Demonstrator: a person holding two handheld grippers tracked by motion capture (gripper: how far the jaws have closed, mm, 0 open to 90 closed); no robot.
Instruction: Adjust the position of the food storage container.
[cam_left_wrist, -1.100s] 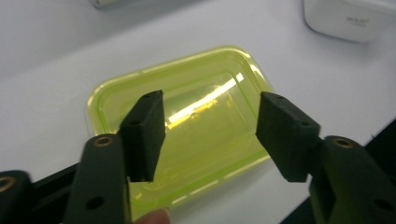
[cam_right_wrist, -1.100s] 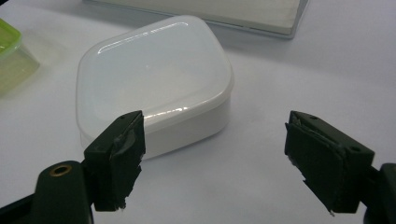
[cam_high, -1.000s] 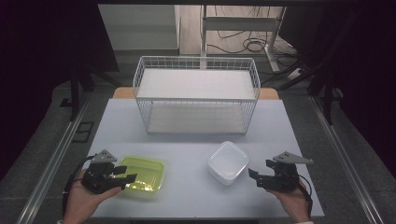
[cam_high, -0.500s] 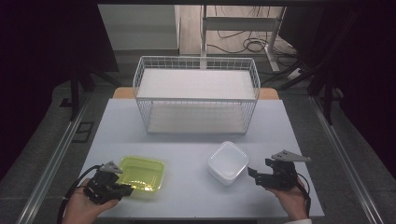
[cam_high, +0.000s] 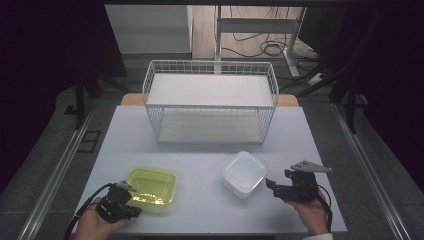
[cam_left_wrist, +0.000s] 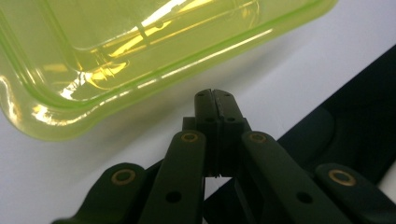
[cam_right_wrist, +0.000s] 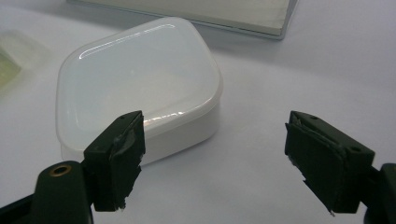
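My left gripper (cam_left_wrist: 215, 94), jaws just pressed together empty, sits right beside green tub (cam_left_wrist: 116, 56); next: reopen & grab rim.

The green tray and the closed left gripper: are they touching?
Apart. In the left gripper view, the left gripper has its jaws shut together on nothing, and a strip of white table shows between the tips and the green tray.
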